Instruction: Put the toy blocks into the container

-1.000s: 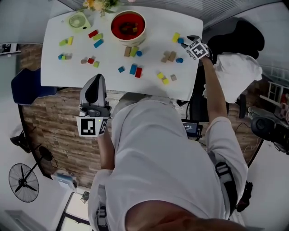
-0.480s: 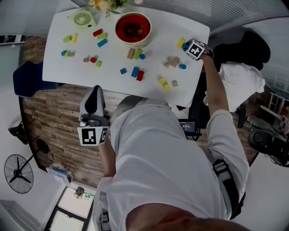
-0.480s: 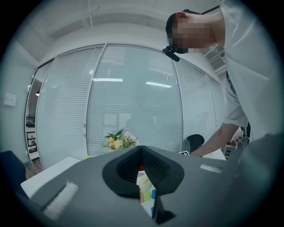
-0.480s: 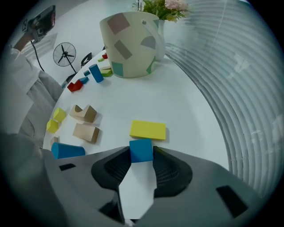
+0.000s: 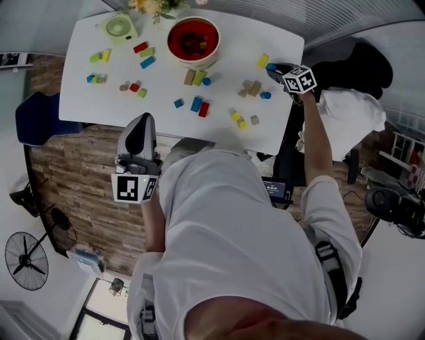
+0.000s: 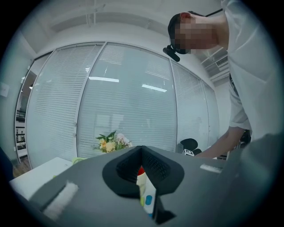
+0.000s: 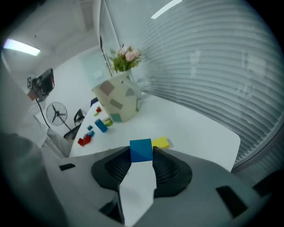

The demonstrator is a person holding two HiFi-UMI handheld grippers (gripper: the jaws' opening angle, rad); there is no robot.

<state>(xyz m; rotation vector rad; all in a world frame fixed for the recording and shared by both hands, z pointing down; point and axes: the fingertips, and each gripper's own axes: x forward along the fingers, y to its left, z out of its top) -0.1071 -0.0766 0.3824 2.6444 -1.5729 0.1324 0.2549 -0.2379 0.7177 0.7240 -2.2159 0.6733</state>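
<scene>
My right gripper (image 5: 273,68) is at the table's far right edge, and its jaws have just been closing. It is now shut on a blue cube (image 7: 141,150), pinched at the fingertips. A yellow block (image 7: 160,142) lies just beyond the cube on the table. The red-lined bowl (image 5: 192,38) stands at the table's back middle with some blocks inside; its patterned outside (image 7: 117,103) shows in the right gripper view. Several coloured blocks (image 5: 198,103) lie scattered over the white table (image 5: 226,26). My left gripper (image 5: 141,123) hangs off the table's near edge, shut and empty.
A vase of flowers (image 5: 149,5) and a small green fan (image 5: 119,28) stand at the back left. A black chair (image 5: 362,56) is close to the table's right side, and a blue chair (image 5: 36,119) to its left.
The right gripper's jaws narrowed onto the blue cube beside the yellow block, and the wrist rolled and tipped. The left gripper stayed where it was.
</scene>
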